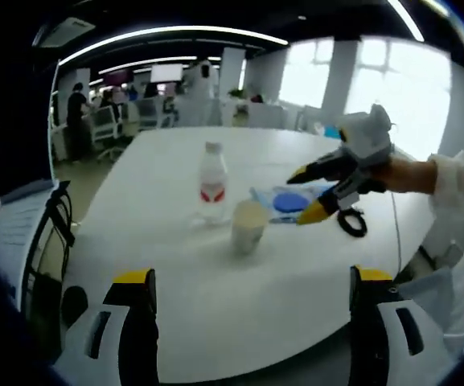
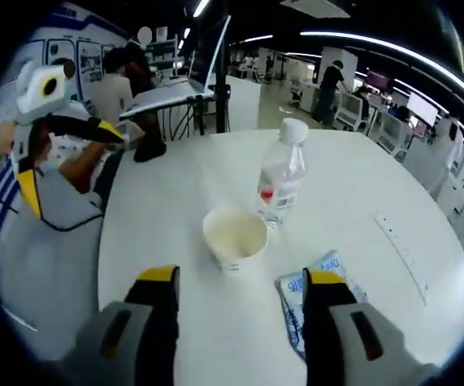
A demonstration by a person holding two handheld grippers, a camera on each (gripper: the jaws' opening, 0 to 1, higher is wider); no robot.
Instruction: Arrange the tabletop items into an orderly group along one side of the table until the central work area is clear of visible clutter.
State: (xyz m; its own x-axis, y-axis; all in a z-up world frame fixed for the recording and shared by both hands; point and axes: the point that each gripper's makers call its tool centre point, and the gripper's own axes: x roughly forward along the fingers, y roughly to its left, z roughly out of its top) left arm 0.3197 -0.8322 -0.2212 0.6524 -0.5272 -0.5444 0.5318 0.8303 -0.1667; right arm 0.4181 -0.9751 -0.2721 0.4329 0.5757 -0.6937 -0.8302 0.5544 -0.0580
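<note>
On the white table (image 1: 215, 297) a clear water bottle (image 1: 212, 181) with a red label stands upright, and a cream paper cup (image 1: 248, 225) sits just in front of it. To their right lies a blue packet (image 1: 292, 199). My left gripper (image 1: 252, 277) hangs open at the table's near edge, short of the cup. My right gripper (image 1: 304, 195) comes in from the right, open, over the packet. In the right gripper view my right gripper (image 2: 242, 280) stands open just short of the cup (image 2: 234, 235). The bottle (image 2: 281, 181) is behind it and the packet (image 2: 296, 293) lies partly under the right jaw. The left gripper (image 2: 71, 165) is open at far left.
A black ring (image 1: 352, 223) on a thin cable lies by the table's right edge. A flush panel (image 2: 400, 241) is set into the tabletop. A stand holding a laptop (image 2: 175, 92) sits beyond the far edge. Office chairs (image 1: 43, 241) and people stand around.
</note>
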